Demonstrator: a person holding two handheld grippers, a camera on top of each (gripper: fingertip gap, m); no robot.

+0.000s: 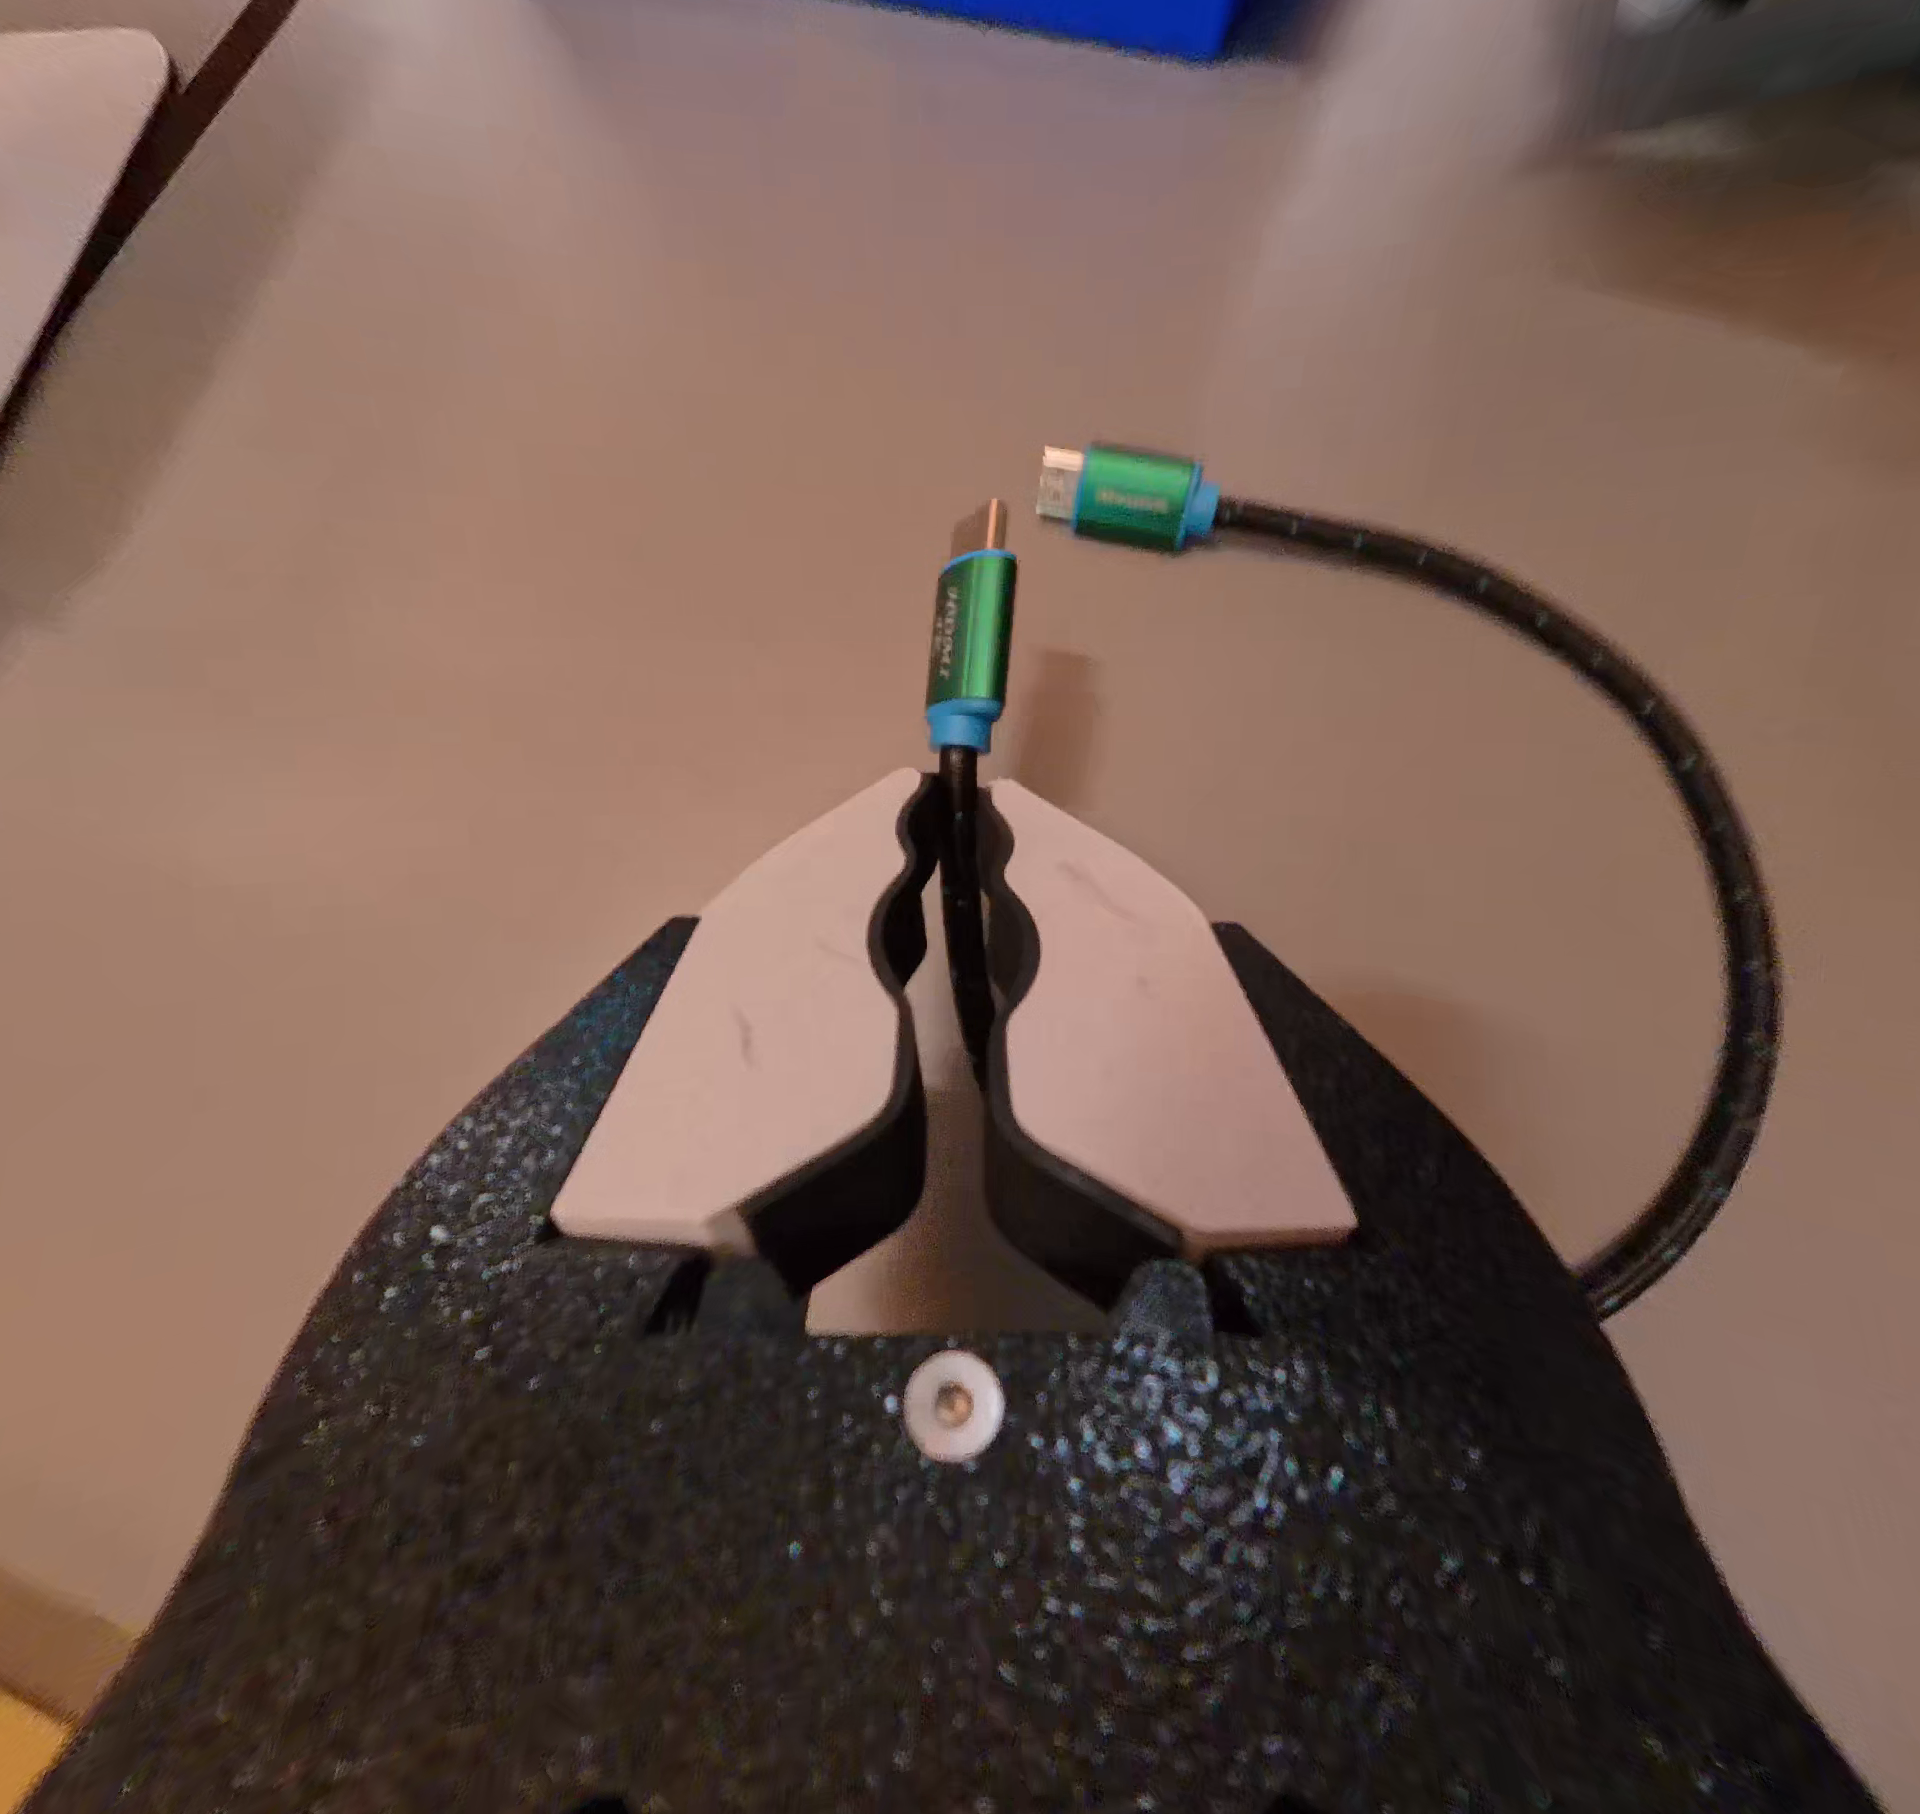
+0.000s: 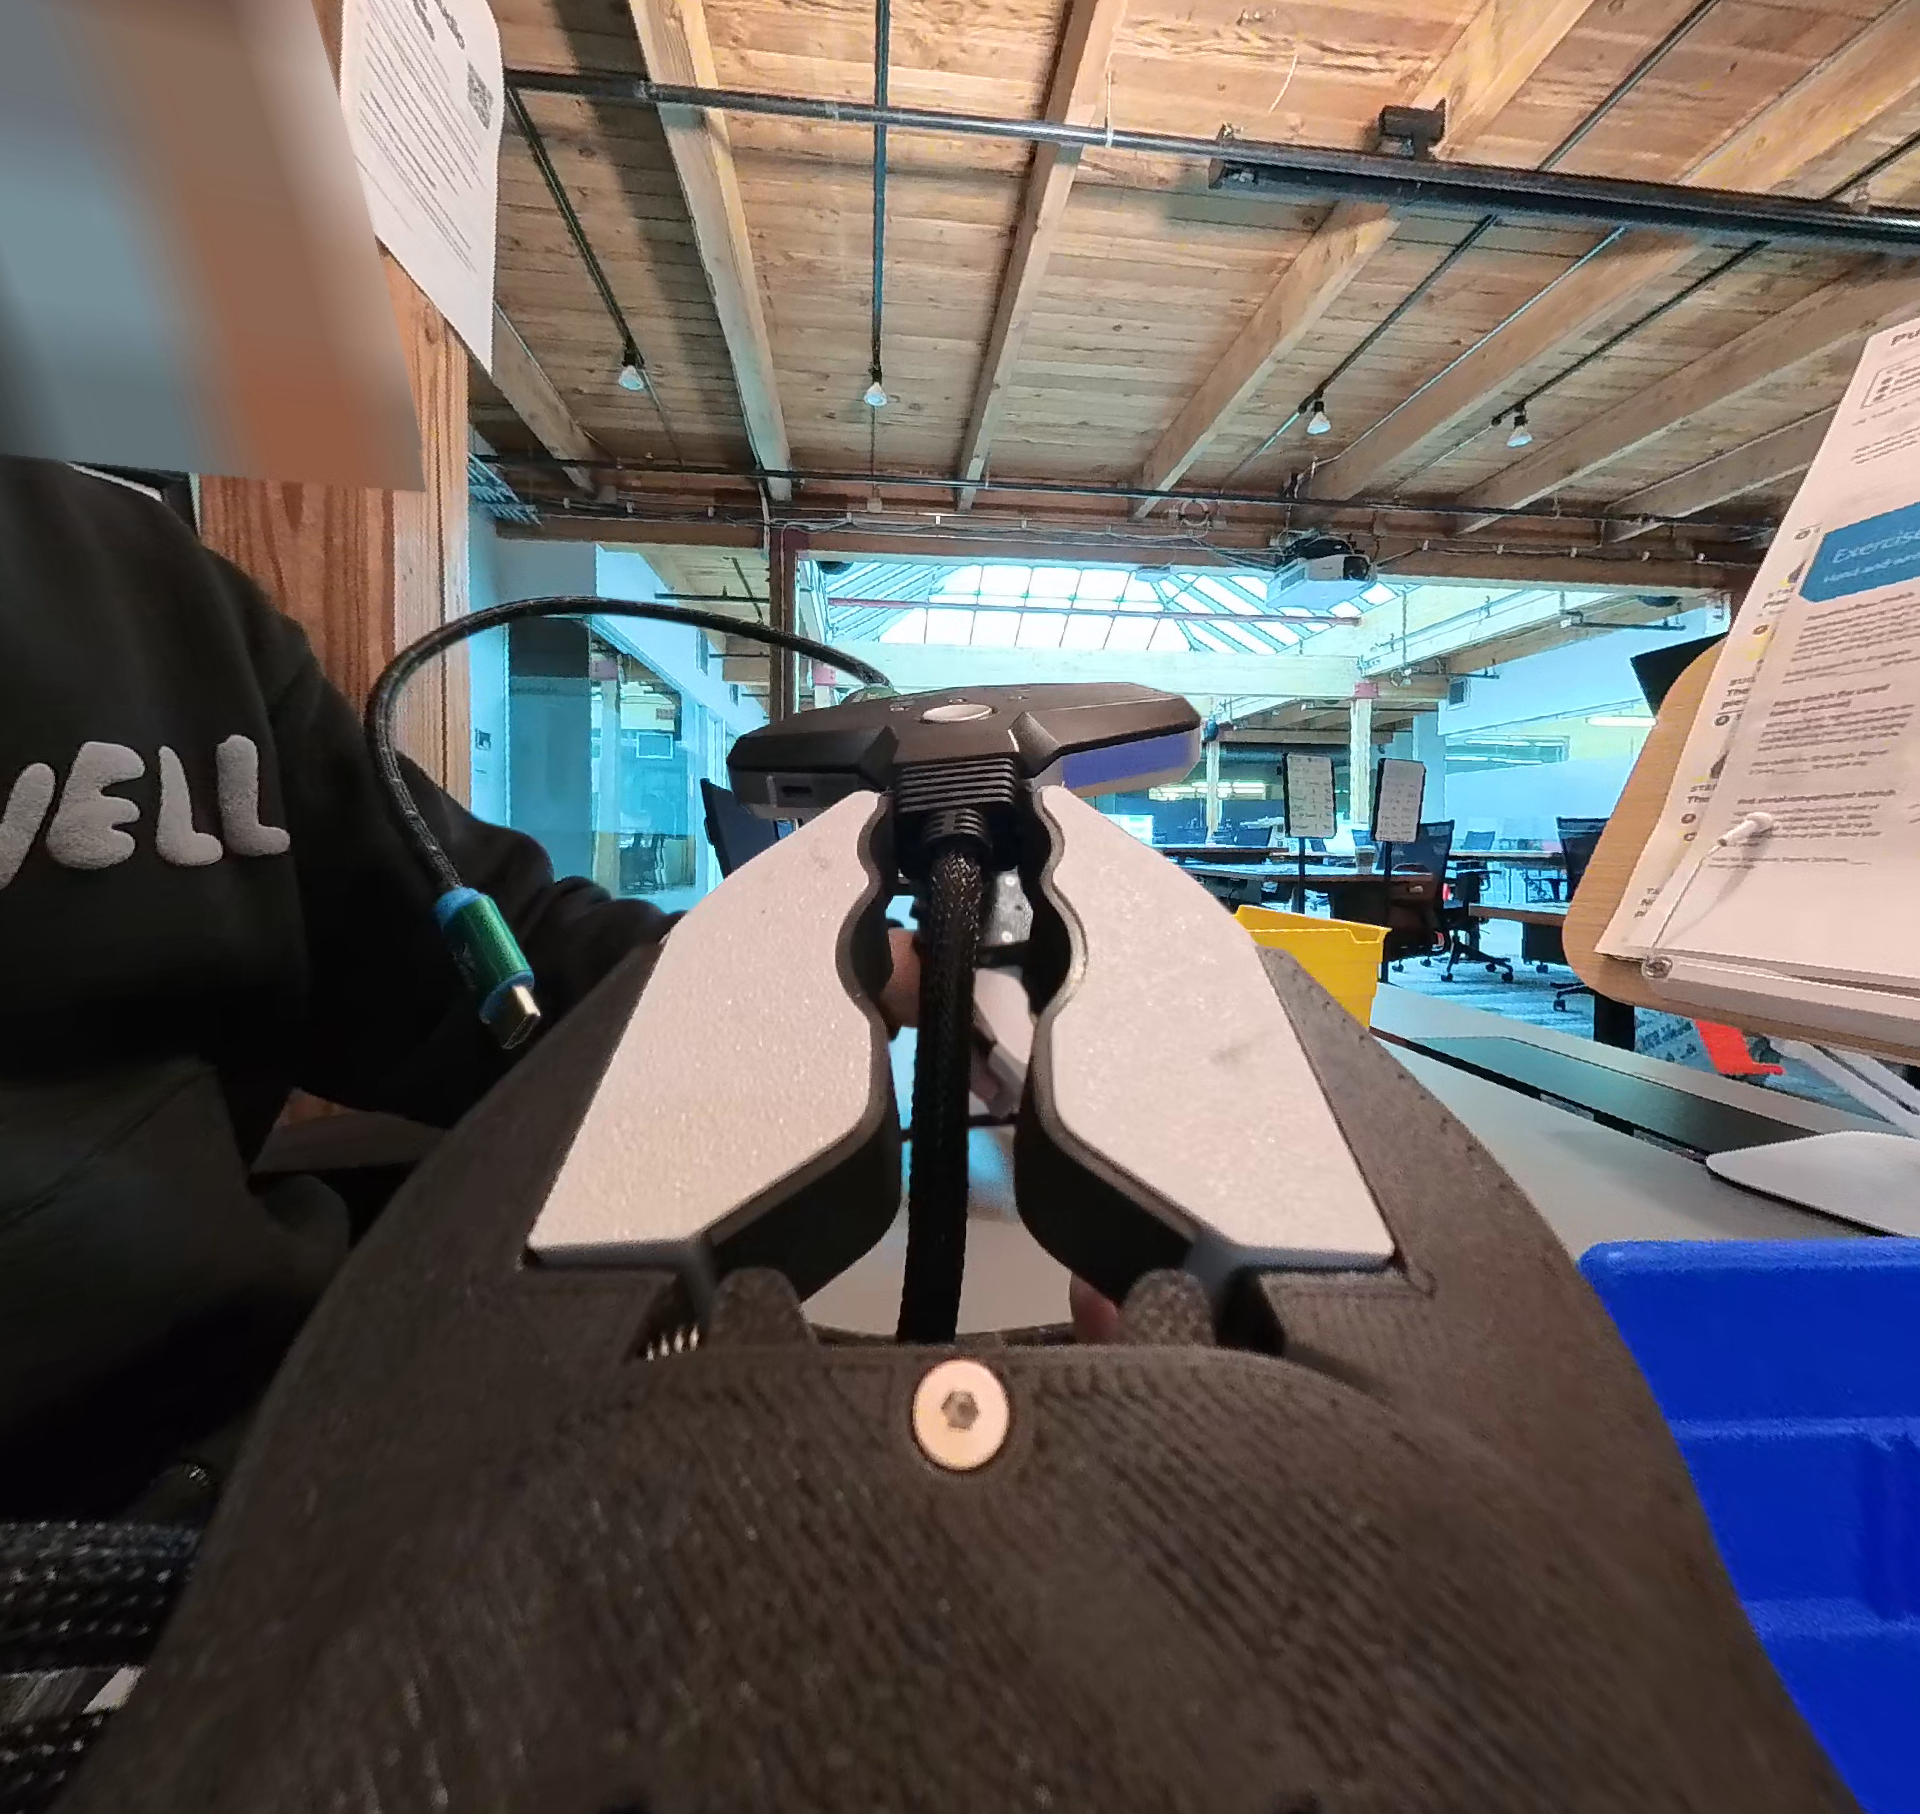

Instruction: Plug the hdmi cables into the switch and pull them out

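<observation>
Left claw [image 1: 958, 788] clenched on braided black cable [image 1: 961, 891] just behind its green metal plug [image 1: 968, 637], tip raised off the counter [image 1: 520, 517], probably for aiming at a port. Second plug [image 1: 1127, 509] lies just beside it. Right claw [image 2: 958, 814] grips the switch [image 2: 966, 730] by its ribbed cable collar, lifted; another cable [image 2: 457, 715] arcs from its far side, green plug [image 2: 488, 954] dangling.

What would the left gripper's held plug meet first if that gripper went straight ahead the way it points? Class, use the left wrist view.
Probably the bare table: the left gripper tilts downward. The loose plug lies just right of that line, though depth is uncertain.
</observation>
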